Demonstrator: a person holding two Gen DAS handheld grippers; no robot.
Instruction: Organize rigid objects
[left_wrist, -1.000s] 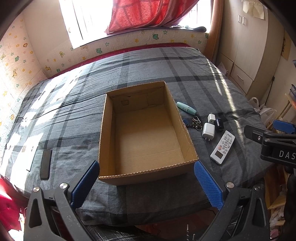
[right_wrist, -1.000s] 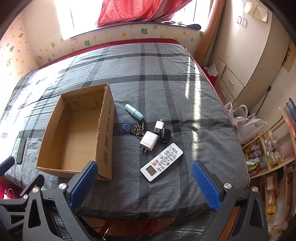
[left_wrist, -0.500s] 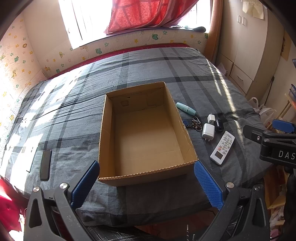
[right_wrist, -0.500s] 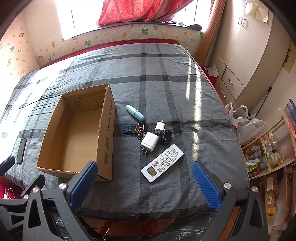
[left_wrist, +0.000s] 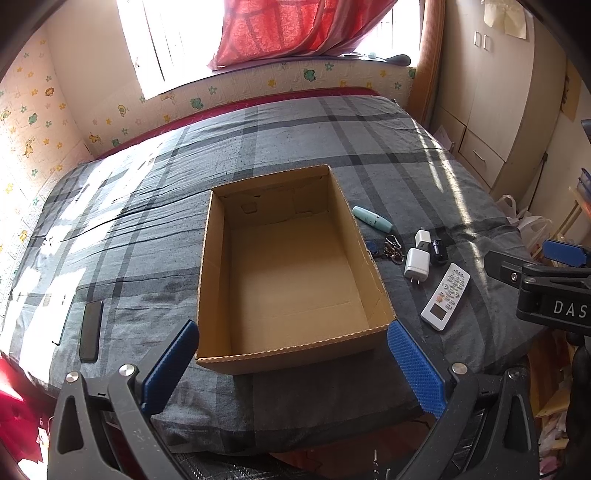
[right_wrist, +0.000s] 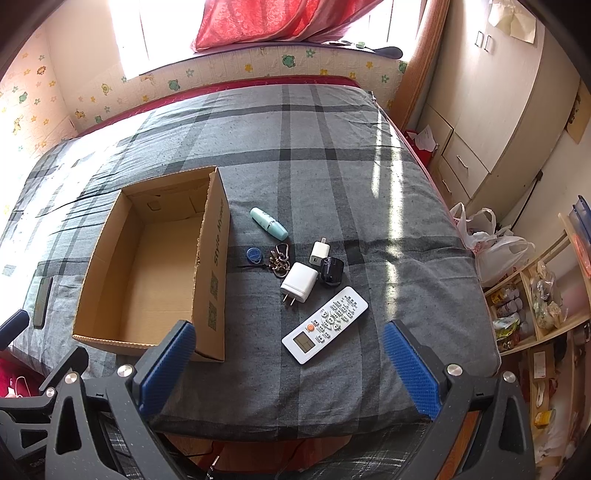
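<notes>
Box (left_wrist: 291, 277) of brown cardboard sits open-topped, white remote (right_wrist: 325, 325) beside it

Bed's (right_wrist: 332, 177) currently holding one cardboard box (right_wrist: 218, 258), one remote (right_wrist: 325, 325), two white chargers (right_wrist: 300, 282) (right_wrist: 318, 252), one black adapter (right_wrist: 331, 269), one teal tube (right_wrist: 268, 222), one keyring bunch (right_wrist: 277, 258), one phone (left_wrist: 91, 330).

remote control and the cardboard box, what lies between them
Only bare plaid bedspread lies between the remote control and the cardboard box, seen in the right wrist view.
</notes>
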